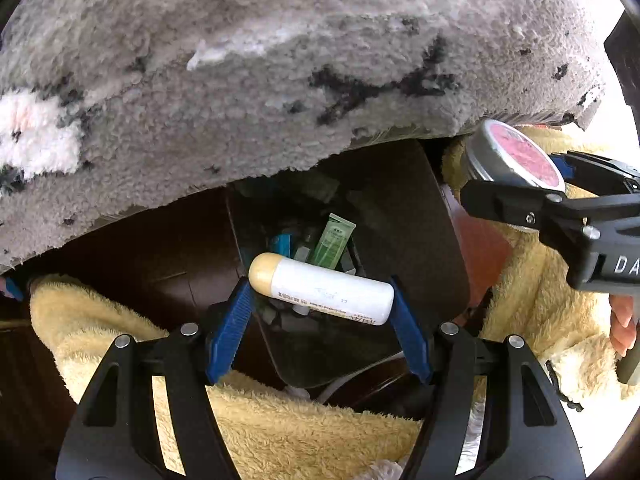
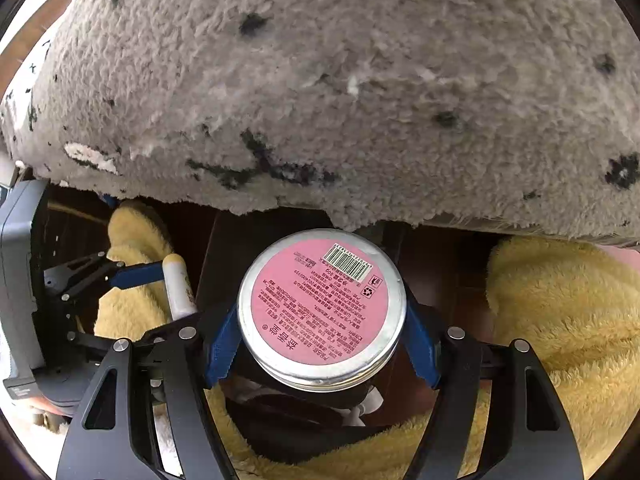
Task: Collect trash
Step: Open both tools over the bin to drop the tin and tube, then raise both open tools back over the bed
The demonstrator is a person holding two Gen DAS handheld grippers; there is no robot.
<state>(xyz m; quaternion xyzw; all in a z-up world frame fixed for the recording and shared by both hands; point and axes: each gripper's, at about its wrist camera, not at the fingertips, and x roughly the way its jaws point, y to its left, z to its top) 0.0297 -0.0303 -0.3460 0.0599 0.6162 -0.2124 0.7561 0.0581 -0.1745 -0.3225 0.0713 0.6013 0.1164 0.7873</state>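
My left gripper [image 1: 322,300] is shut on a white tube with a beige cap [image 1: 320,294], held crosswise above a dark bin [image 1: 404,216]. The bin holds a green tube [image 1: 334,242] and other small items. My right gripper [image 2: 320,320] is shut on a round metal tin with a pink label [image 2: 320,306]. In the left wrist view the tin [image 1: 516,156] and right gripper [image 1: 520,184] sit at the right, beside the bin. In the right wrist view the left gripper [image 2: 168,276] with the white tube [image 2: 178,286] is at the left.
A grey fluffy rug with black marks [image 1: 280,60] fills the upper half of both views, its edge just beyond the bin. A yellow fleece cloth [image 1: 280,432] lies around the bin on a dark brown floor [image 1: 160,256]; it also shows in the right wrist view [image 2: 560,320].
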